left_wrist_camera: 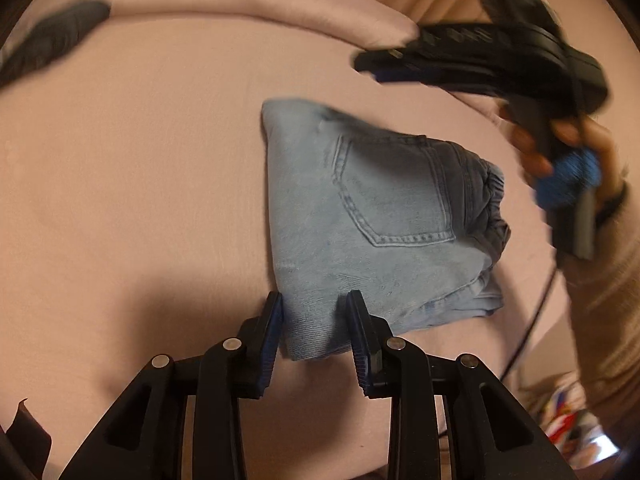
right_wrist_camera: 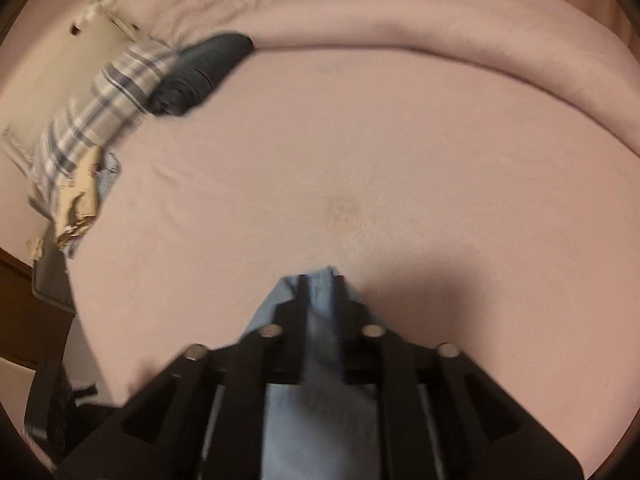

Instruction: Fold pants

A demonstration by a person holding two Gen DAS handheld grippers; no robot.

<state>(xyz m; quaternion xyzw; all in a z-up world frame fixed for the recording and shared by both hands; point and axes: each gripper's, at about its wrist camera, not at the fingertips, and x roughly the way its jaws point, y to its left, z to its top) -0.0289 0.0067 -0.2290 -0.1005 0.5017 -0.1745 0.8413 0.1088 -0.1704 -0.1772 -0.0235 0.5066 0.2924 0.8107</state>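
Light blue jeans (left_wrist_camera: 376,220) lie folded into a compact bundle on the pink bed sheet (left_wrist_camera: 140,180), back pocket facing up. My left gripper (left_wrist_camera: 316,304) is open, its fingers straddling the bundle's near corner. My right gripper (left_wrist_camera: 368,68) hovers above the far side of the bundle in the left wrist view, held by a hand. In the right wrist view the right gripper (right_wrist_camera: 322,280) has its fingers close together with blue denim (right_wrist_camera: 320,400) showing between and below them; the frame is blurred.
A dark folded garment (right_wrist_camera: 200,76) lies at the far left of the bed, beside a plaid pillow (right_wrist_camera: 92,120). A rolled pink blanket (right_wrist_camera: 480,40) runs along the far edge. A cable (left_wrist_camera: 532,320) hangs at the right.
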